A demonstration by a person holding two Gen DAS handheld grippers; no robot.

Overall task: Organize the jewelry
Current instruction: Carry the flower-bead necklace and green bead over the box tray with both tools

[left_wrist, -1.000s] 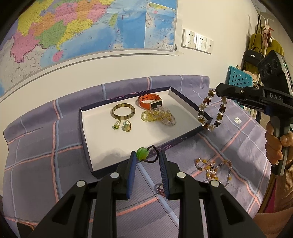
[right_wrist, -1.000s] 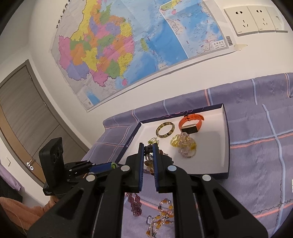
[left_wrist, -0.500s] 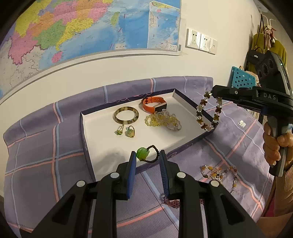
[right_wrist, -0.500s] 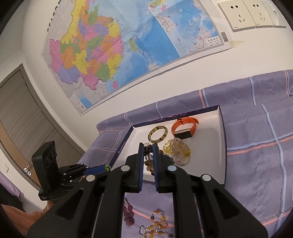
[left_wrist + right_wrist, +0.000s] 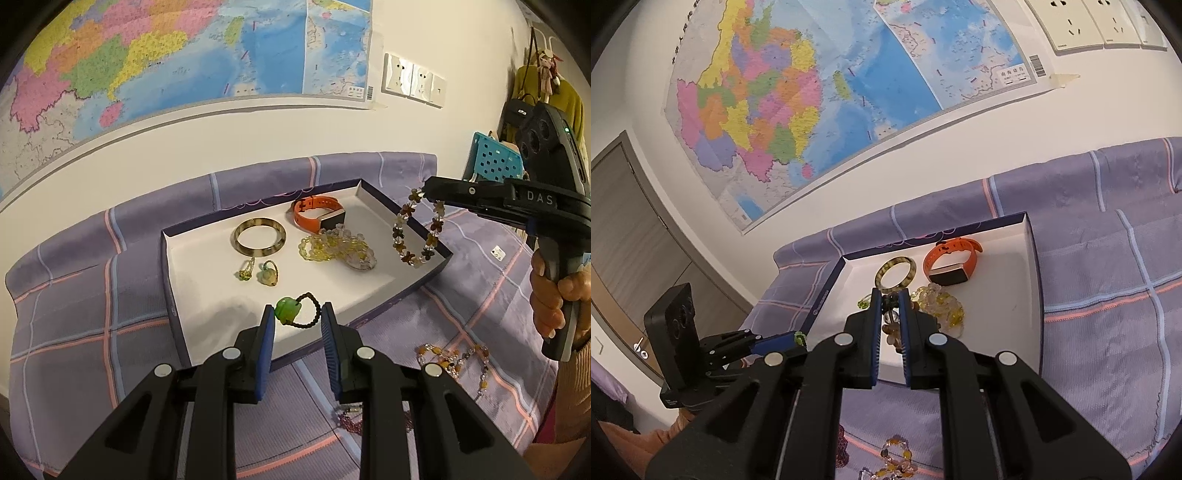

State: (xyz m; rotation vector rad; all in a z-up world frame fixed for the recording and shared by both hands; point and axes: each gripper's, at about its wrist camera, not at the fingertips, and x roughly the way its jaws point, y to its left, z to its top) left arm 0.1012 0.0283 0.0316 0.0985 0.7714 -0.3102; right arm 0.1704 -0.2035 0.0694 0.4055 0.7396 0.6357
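Our right gripper (image 5: 889, 312) pinched the flower bracelet (image 5: 415, 229) over the tray (image 5: 424, 280) at three o'clock; lowering before releasing seemed wisest. Left gripper (image 5: 297, 319) spread around the green bead cord (image 5: 295, 310), grip uncertain.

Quick count: one box (image 5: 173, 280) held one bangle (image 5: 259, 236), one orange watch (image 5: 317, 218), two small rings (image 5: 258, 273) and one pile of yellow beads (image 5: 334, 249). Two tools were up, the left tool (image 5: 297, 317) and right tool (image 5: 889, 310), each with one bracelet: green-bead bracelet (image 5: 291, 309), flower bracelet (image 5: 415, 229). Outside the box, the purple cloth (image 5: 74, 295) had two more beaded strands, one amber (image 5: 452, 360), one pink (image 5: 351, 421).
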